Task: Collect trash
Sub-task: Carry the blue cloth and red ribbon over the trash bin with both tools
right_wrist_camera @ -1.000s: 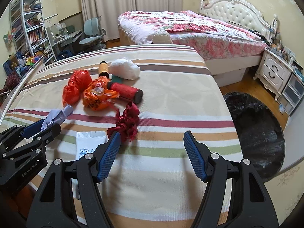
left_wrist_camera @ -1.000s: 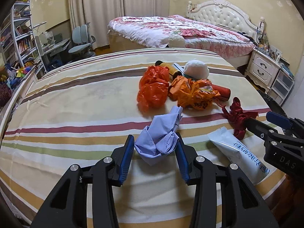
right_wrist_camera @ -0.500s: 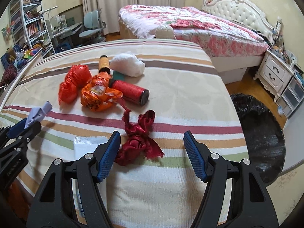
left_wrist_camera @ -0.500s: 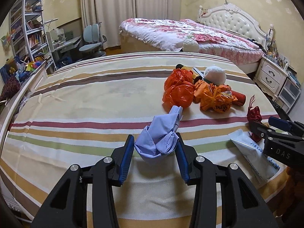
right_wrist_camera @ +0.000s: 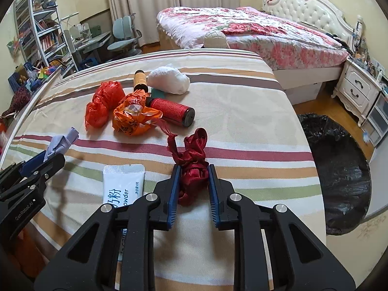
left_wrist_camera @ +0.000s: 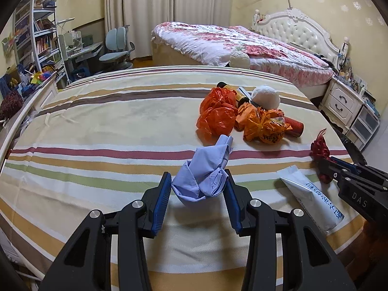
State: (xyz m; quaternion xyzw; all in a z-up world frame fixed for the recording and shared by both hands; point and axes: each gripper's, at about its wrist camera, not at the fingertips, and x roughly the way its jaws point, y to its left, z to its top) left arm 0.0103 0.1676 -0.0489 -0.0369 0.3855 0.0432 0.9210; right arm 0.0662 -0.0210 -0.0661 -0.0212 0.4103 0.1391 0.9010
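Observation:
My left gripper [left_wrist_camera: 197,189] is shut on a crumpled light-blue paper wad [left_wrist_camera: 206,169], held just above the striped bedspread [left_wrist_camera: 109,126]. My right gripper [right_wrist_camera: 192,181] is shut on a dark red fabric scrap [right_wrist_camera: 194,162] that rests on the bedspread [right_wrist_camera: 242,111]. In the left wrist view the right gripper [left_wrist_camera: 327,167] enters from the right with the red scrap [left_wrist_camera: 320,148] in it. From the right wrist camera, the left gripper [right_wrist_camera: 52,156] shows at the left edge with the blue wad [right_wrist_camera: 61,143].
Two orange plastic bags [right_wrist_camera: 135,116], a red cylinder [right_wrist_camera: 173,109], a white bundle [right_wrist_camera: 169,80] and a yellow bottle [right_wrist_camera: 140,78] lie mid-bed. A white pouch [right_wrist_camera: 123,184] lies between the grippers. A black trash bag [right_wrist_camera: 337,169] sits open on the floor right of the bed.
The right gripper's jaws closed from wide open onto the red fabric scrap. The left gripper kept its grip on the blue wad and stayed in place.

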